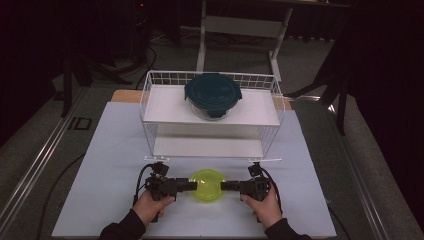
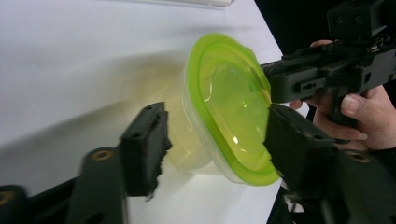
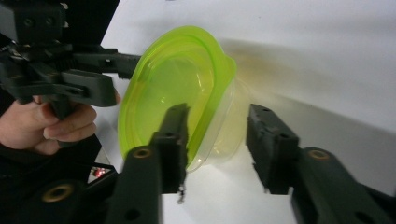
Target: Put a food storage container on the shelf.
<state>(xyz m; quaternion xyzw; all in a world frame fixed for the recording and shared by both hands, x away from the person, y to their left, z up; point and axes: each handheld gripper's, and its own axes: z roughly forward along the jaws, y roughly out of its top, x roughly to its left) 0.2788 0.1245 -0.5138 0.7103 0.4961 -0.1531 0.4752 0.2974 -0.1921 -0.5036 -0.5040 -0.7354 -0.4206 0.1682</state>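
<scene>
I see the green-lidded container (image 1: 208, 185) on the white table (image 1: 100, 165), in front of the wire rack (image 1: 150, 100) | left gripper (image 1: 191, 186) jaws straddle it, apart | right gripper (image 1: 225, 186) likewise, not clamped

the lidded tub (image 1: 208, 185) sits on the table (image 1: 105, 150) before the wire rack (image 1: 150, 95), between both claws.

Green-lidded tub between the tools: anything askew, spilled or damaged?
Nothing stands out. The green-lidded tub sits flat on the white table, lid seated evenly all round, no spill or crack visible. The left tool and right tool straddle its opposite sides.
</scene>
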